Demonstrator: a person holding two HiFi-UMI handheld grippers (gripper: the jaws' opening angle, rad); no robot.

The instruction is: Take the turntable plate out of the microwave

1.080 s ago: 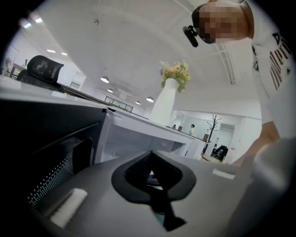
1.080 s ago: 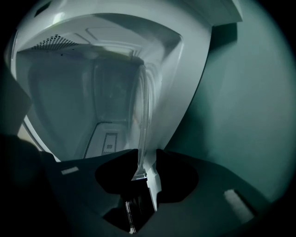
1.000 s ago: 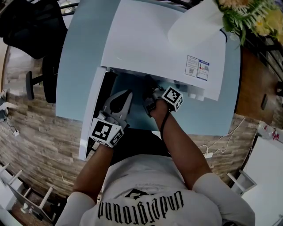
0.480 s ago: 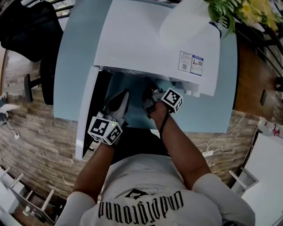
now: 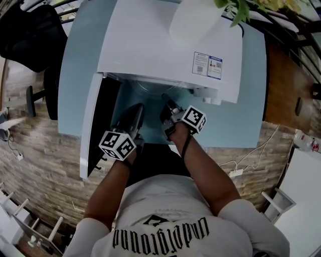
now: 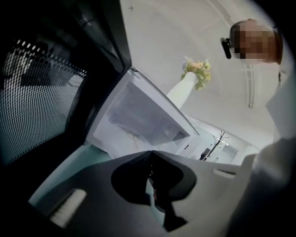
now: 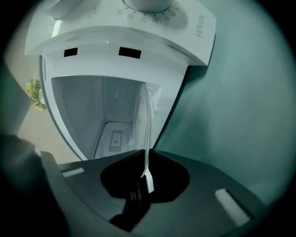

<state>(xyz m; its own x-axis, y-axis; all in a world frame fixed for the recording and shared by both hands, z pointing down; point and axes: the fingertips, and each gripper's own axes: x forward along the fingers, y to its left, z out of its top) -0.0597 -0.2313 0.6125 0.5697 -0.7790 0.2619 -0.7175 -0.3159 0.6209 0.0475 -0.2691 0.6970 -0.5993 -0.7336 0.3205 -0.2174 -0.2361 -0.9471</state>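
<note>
A white microwave (image 5: pixel 165 45) stands on a pale blue table (image 5: pixel 241 120), its door (image 5: pixel 93 125) swung open to the left. In the right gripper view the clear glass turntable plate (image 7: pixel 147 129) stands edge-on, reaching from the cavity into my right gripper (image 7: pixel 147 152). Its jaws have just been closing, and they now pinch the plate's rim. From the head view, the right gripper (image 5: pixel 165 99) sits at the cavity mouth. My left gripper (image 5: pixel 136 109) hangs shut and empty beside the door, with its jaws (image 6: pixel 151 152) pressed together.
A white vase of flowers (image 5: pixel 195 20) stands on top of the microwave. The control dials (image 7: pixel 138 7) are beside the cavity. A black chair (image 5: pixel 30 30) stands beyond the table's left edge. A cable (image 5: pixel 251 160) trails off the table's near right side.
The right gripper has drawn back from under the microwave's front edge toward me. The left gripper has rolled and sunk a little beside the door.
</note>
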